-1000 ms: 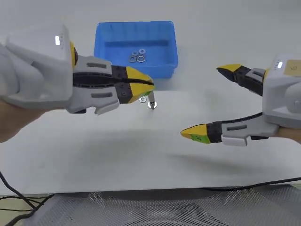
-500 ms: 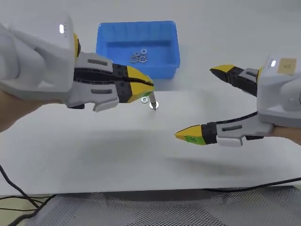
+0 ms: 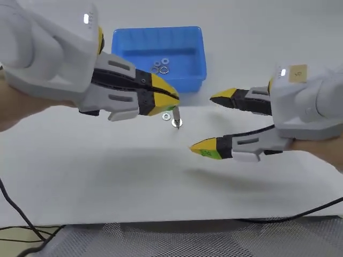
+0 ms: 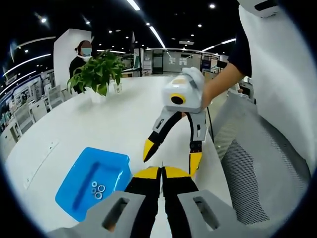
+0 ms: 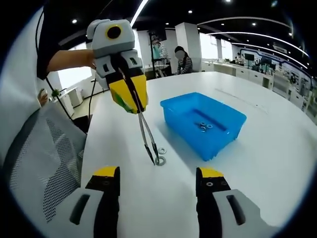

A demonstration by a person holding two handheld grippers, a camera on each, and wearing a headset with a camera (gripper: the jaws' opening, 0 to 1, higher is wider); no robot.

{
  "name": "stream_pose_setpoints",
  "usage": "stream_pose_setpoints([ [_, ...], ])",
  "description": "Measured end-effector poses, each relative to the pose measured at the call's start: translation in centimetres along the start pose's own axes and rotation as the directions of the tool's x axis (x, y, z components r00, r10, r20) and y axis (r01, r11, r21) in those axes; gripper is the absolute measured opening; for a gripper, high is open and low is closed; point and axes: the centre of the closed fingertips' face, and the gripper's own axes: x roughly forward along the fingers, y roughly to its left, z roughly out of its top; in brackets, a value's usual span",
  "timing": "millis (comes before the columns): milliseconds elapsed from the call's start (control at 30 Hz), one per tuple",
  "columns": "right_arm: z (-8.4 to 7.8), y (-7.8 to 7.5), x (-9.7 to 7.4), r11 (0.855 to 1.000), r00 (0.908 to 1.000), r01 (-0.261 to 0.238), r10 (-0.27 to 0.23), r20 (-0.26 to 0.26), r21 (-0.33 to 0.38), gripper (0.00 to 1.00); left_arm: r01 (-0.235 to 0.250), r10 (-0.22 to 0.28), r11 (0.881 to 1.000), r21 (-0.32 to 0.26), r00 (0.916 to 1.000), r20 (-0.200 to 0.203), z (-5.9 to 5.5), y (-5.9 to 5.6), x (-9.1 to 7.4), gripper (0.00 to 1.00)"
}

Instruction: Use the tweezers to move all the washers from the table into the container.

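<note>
**A:** Silver washers, where do they lie?

**B:** Two lie on the white table, just beside each other, in front of the blue container. A few more lie close together on the container's floor, near its middle.

**A:** And the tweezers?

**B:** The tweezers slant down from the left gripper. Their tips meet the table at the edge of the washer nearer the person. Whether they pinch it, I cannot tell.

**A:** How does that gripper stand?

**B:** Its yellow-tipped jaws are pressed together on the tweezers' upper end. It hangs above the table, to the left of the washers in the head view.

**A:** The other one?

**B:** The right gripper hangs on the opposite side of the washers, with its tips pointing towards the tweezers. Its jaws gape wide and hold nothing. In the head view one jaw sits above the other. In its own view the two washers and the tweezer tips lie ahead, between the jaws.

**A:** Farther out?

**B:** The container rests flat on the table beyond the washers. A dark cable hangs below the table's near left edge. In the left gripper view a green plant stands farther along the table.
</note>
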Motion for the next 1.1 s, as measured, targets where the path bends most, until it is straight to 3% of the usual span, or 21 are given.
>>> stream_pose_setpoints([
  [233,2.1,0.7,2.0,0.997,0.9935,-0.079,0.081,0.08,-0.021,0.41,0.003,-0.003,1.0,0.001,1.0,0.003,0.0,-0.1,0.0,0.05],
  [400,2.3,1.3,2.9,0.989,0.9909,-0.119,0.124,0.052,-0.094,0.29,0.002,-0.002,1.0,0.0,1.0,0.005,-0.1,-0.1,0.0,0.05],
  [633,2.2,1.7,3.1,0.979,0.9858,-0.158,0.164,0.038,-0.125,0.18,0.005,-0.005,1.0,0.01,1.0,0.004,0.1,-0.1,0.2,0.05],
  [767,1.5,1.6,3.4,0.973,0.9882,-0.152,0.153,-0.01,-0.171,0.17,0.01,-0.01,1.0,0.014,0.9999,0.003,0.1,-0.2,0.3,0.05],
  [1100,1.6,1.4,3.4,0.964,0.9921,-0.125,0.125,-0.015,-0.233,0.11,0.012,-0.012,1.0,0.029,0.9999,-0.009,0.2,-0.3,0.5,0.04],
])
